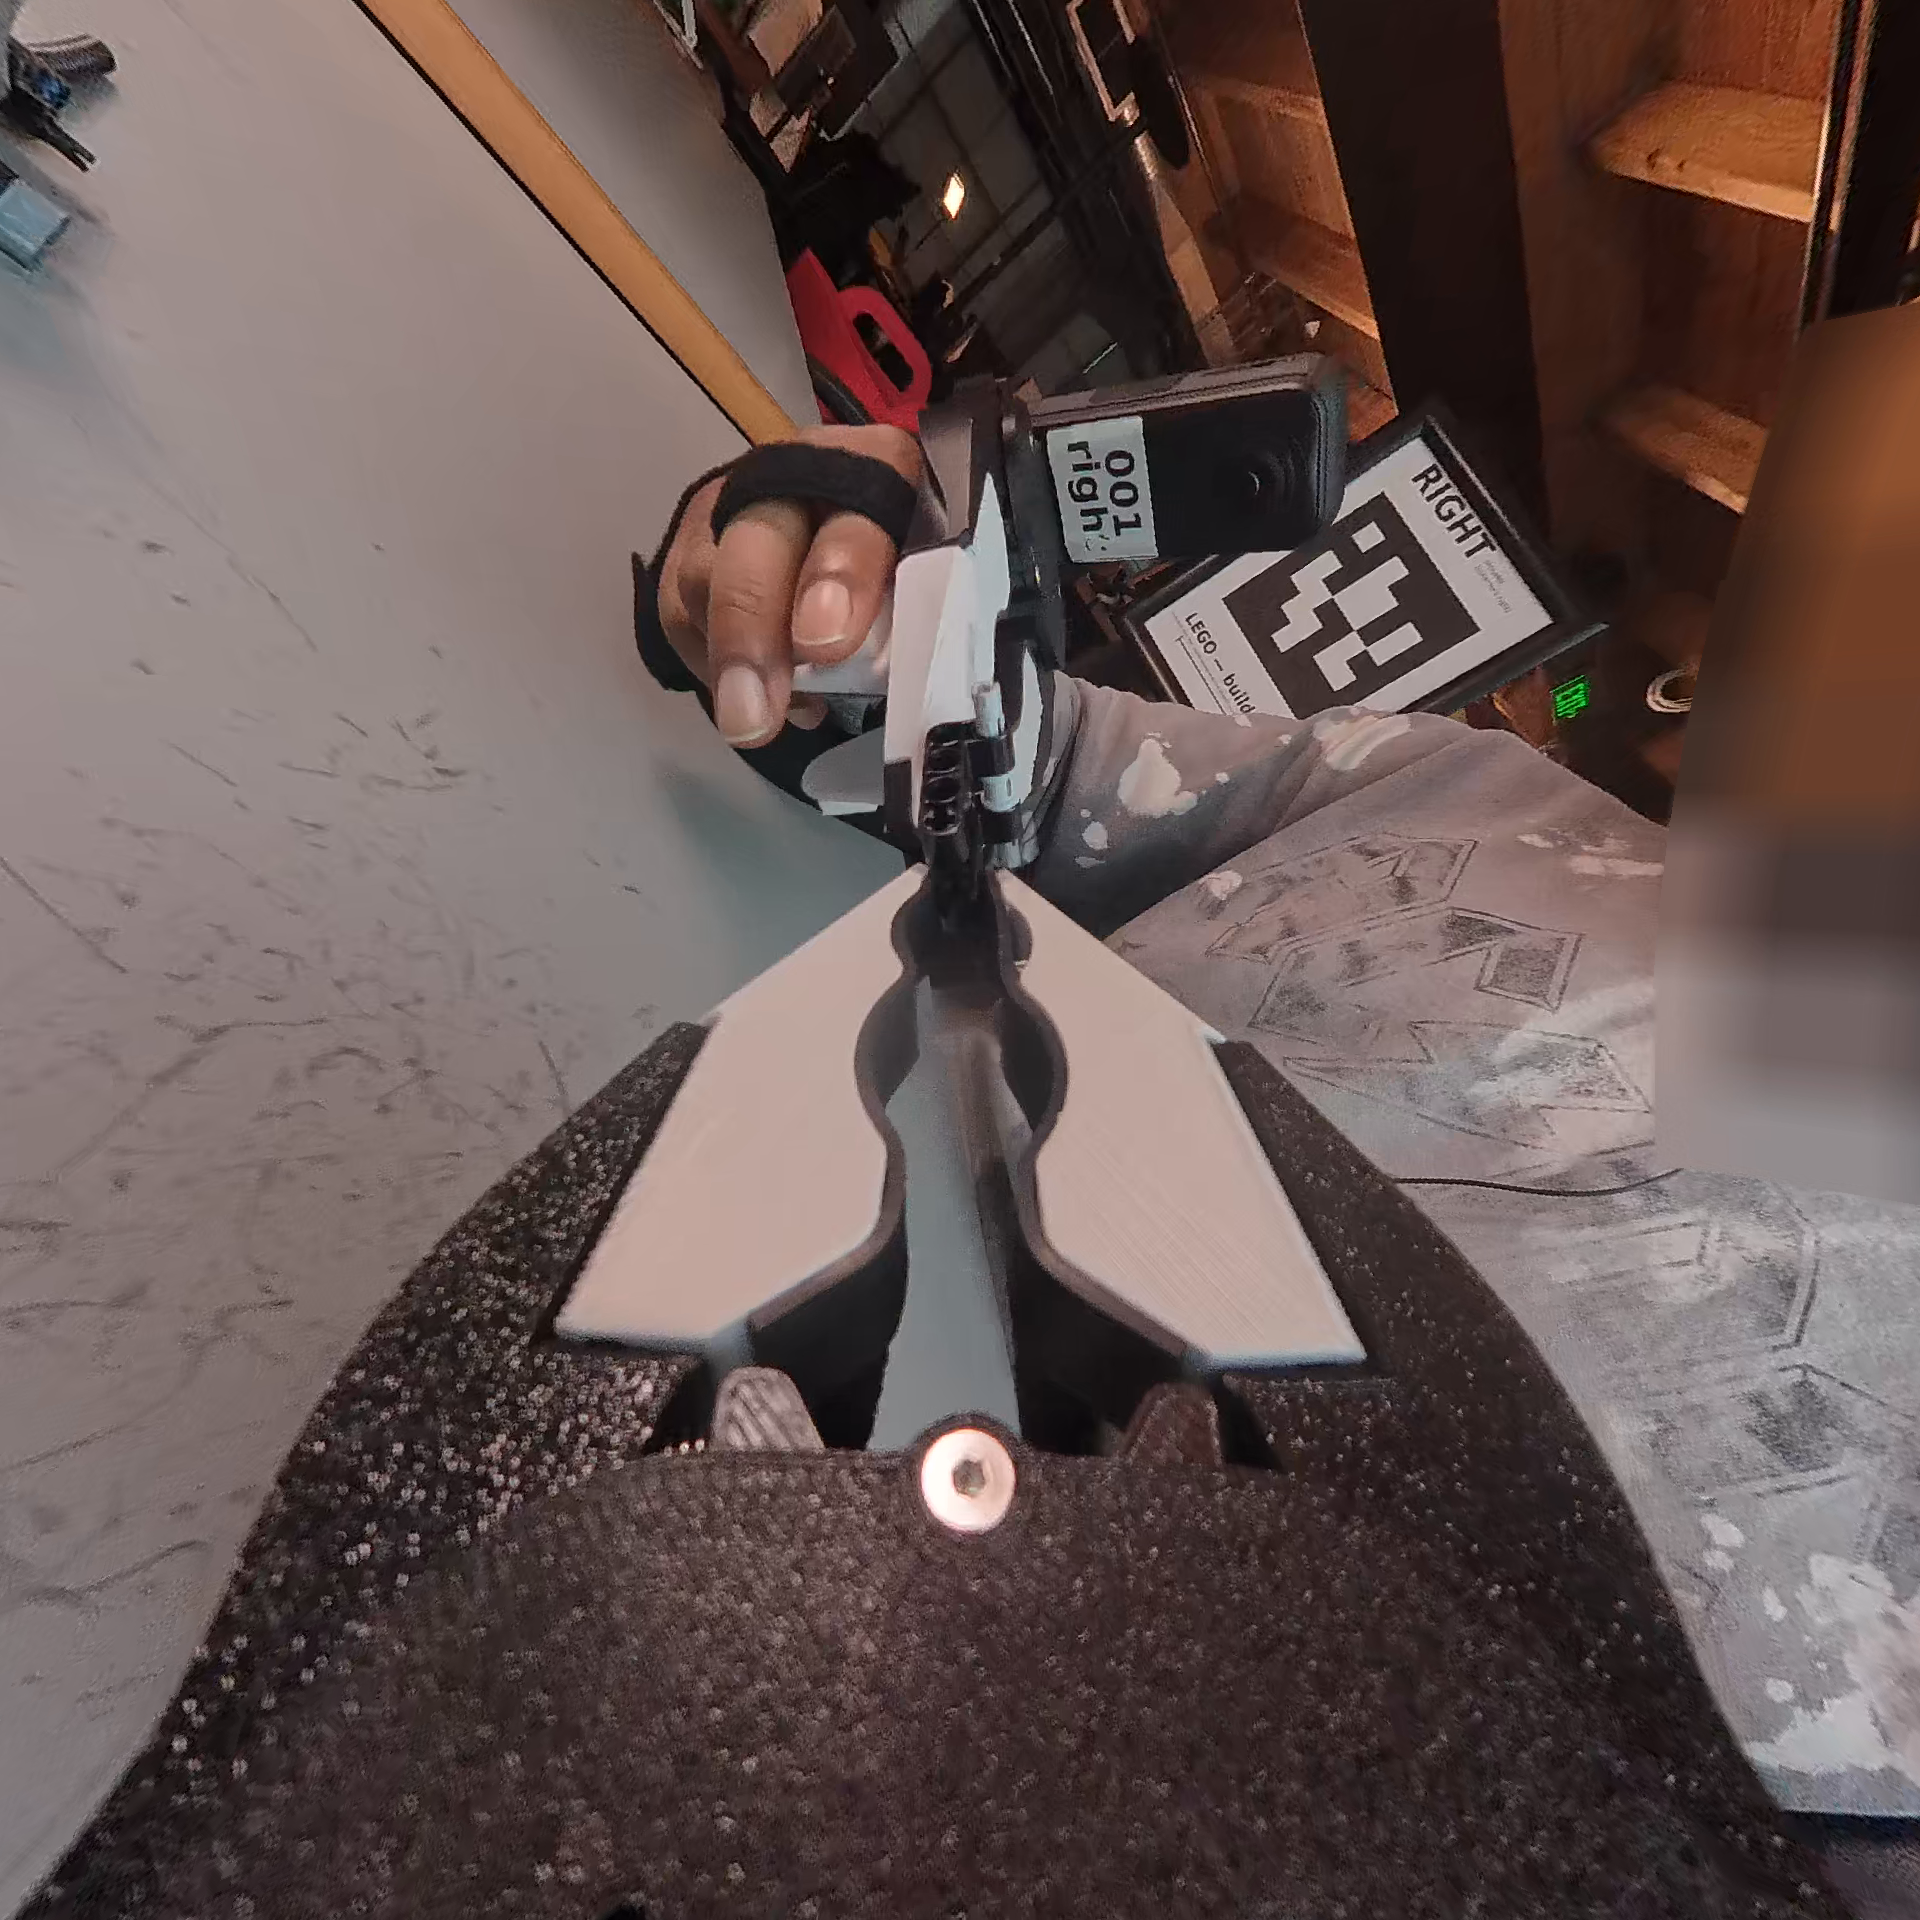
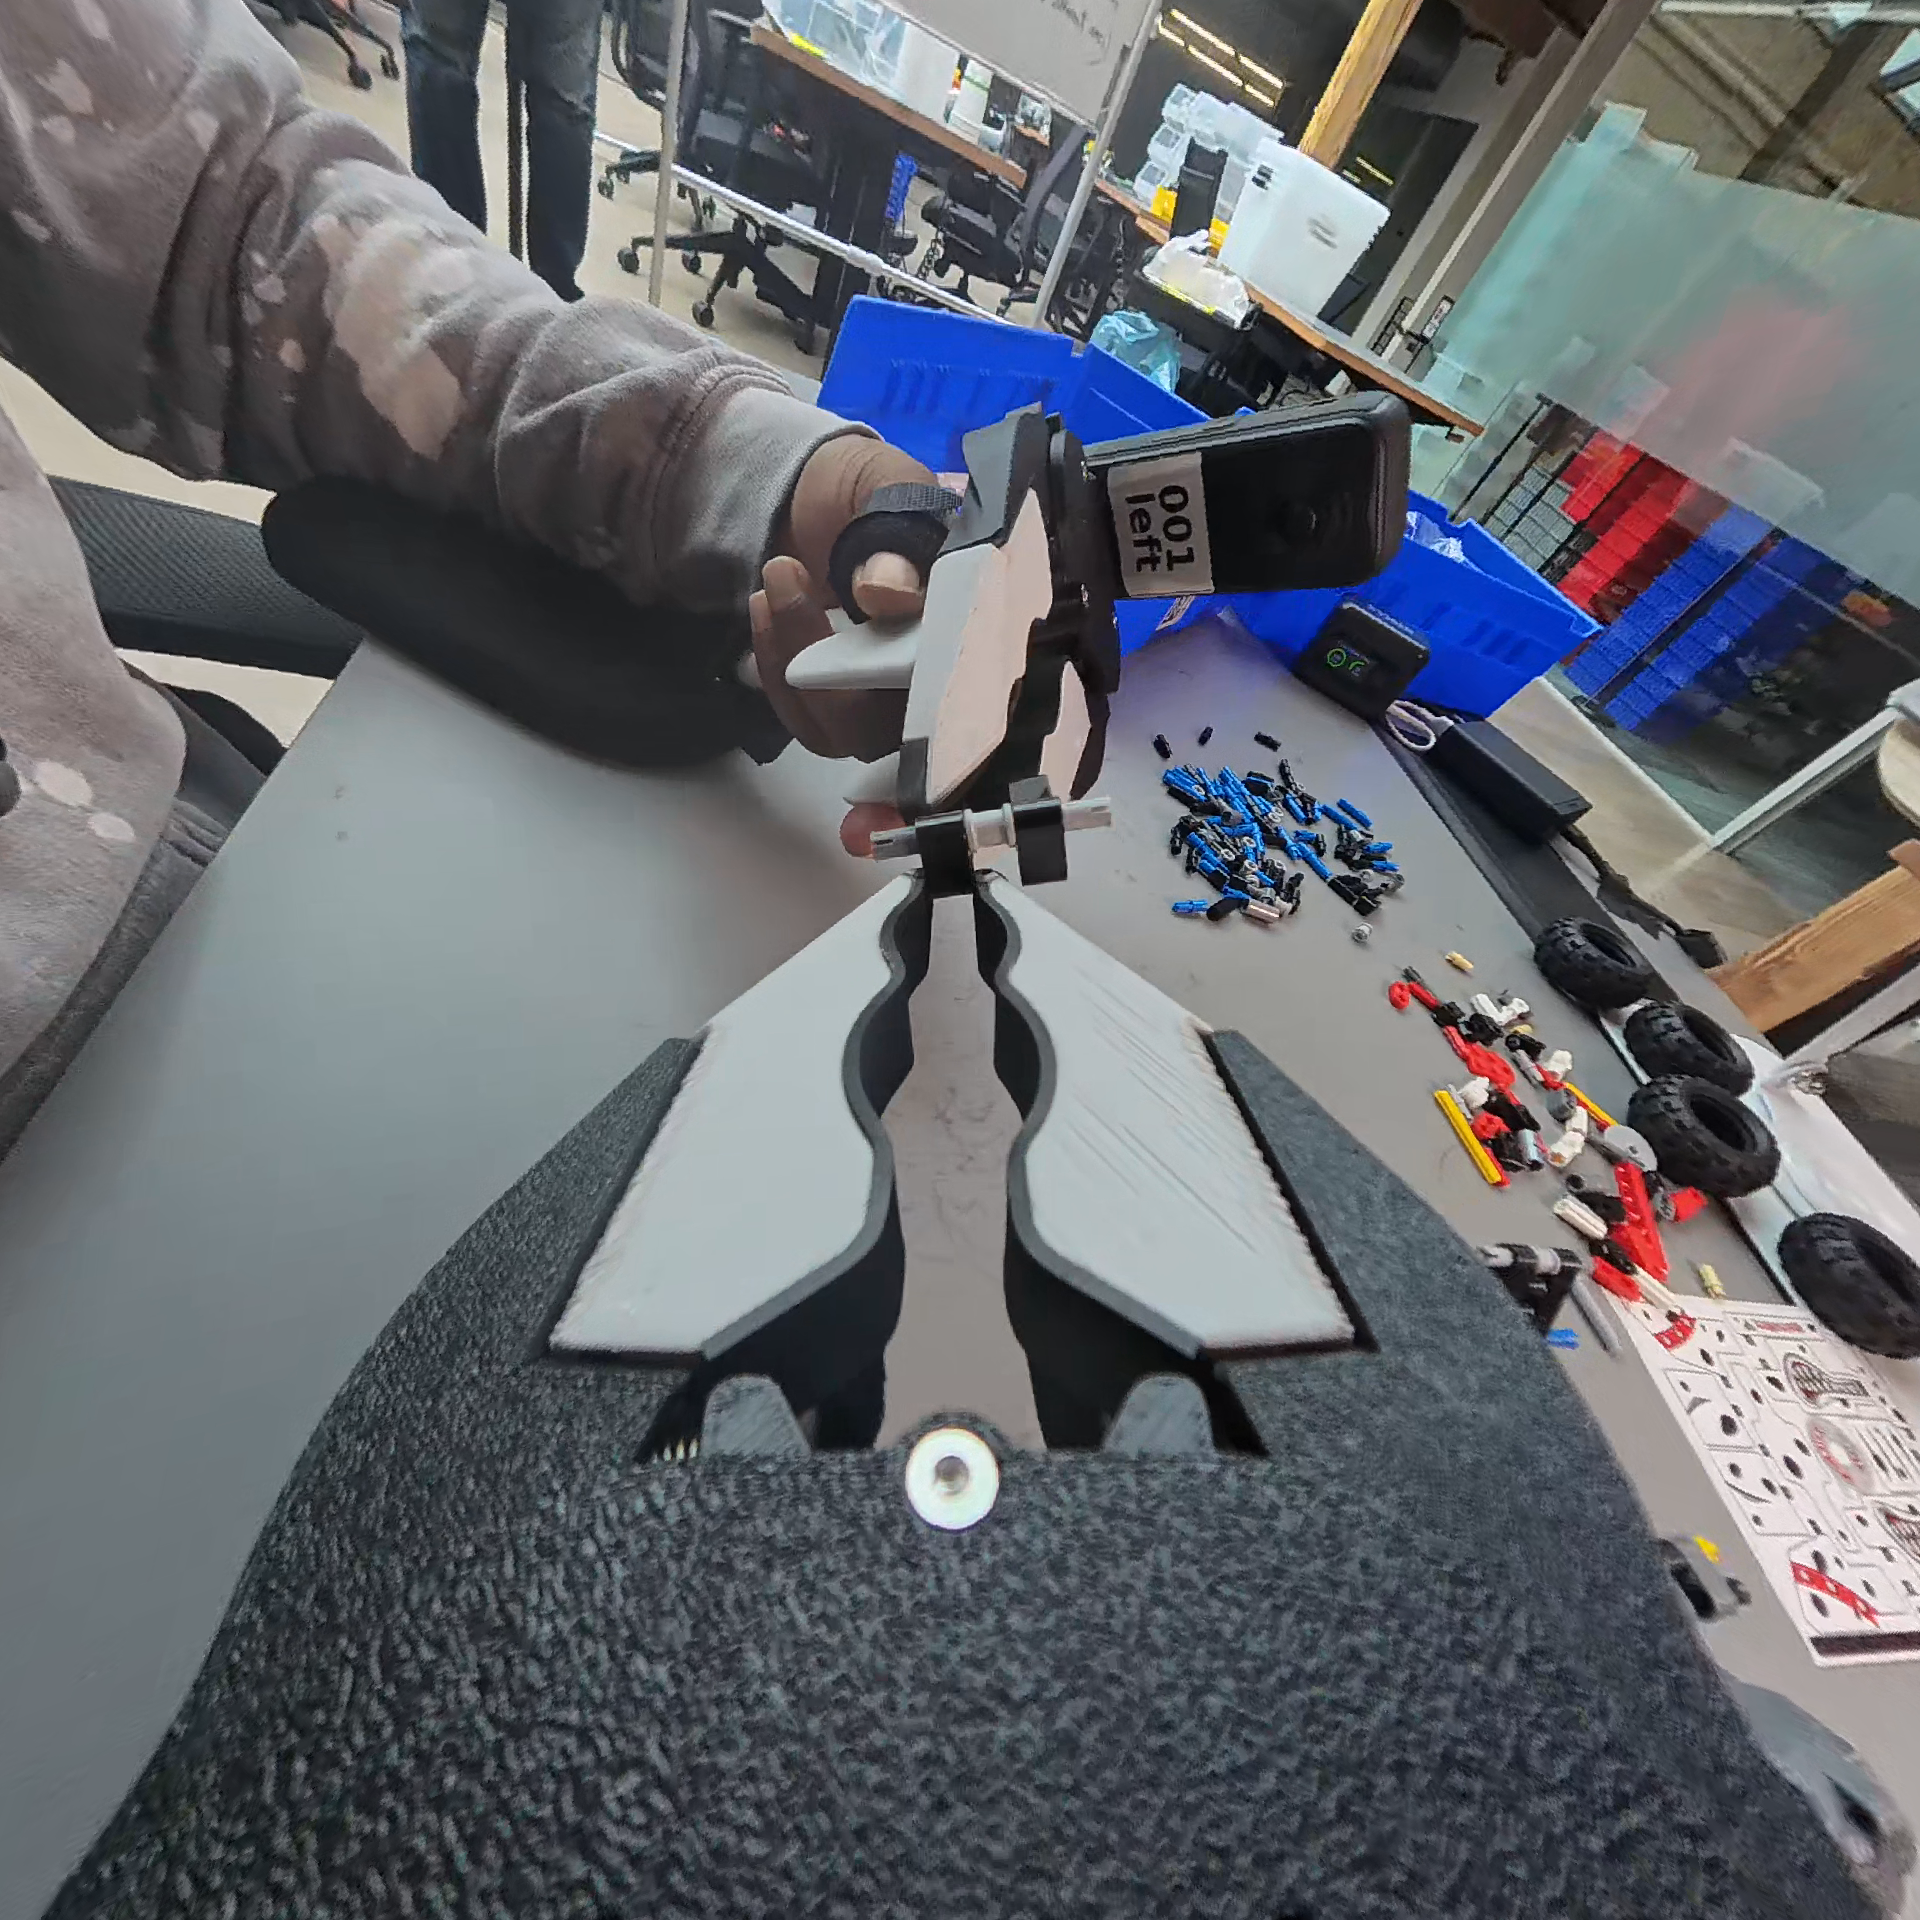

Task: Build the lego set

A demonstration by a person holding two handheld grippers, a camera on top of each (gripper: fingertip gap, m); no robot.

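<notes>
Two hand-held grippers meet tip to tip above a grey desk [image 2: 436,935], sharing one small black assembly [image 2: 971,836] threaded on a pale axle [image 2: 1081,812]. In the right wrist view, the right gripper [image 2: 948,883] has its jaws closed on the black piece at their very tips, the axle lying crosswise just beyond them at 12 o'clock. The left gripper [image 2: 997,769] comes down from 12 o'clock, its jaws meeting the same assembly from above; whether they clamp it cannot be told there. In the left wrist view, the left gripper [image 1: 956,883] pinches a black beam [image 1: 951,805] at its tips, with the right gripper [image 1: 961,675] opposite, worked by a hand [image 1: 769,592]. On the desk at 3 o'clock lie blue and black pins [image 2: 1278,836], red parts [image 2: 1538,1122], four tyres [image 2: 1699,1132] and a sticker sheet [image 2: 1787,1455].
</notes>
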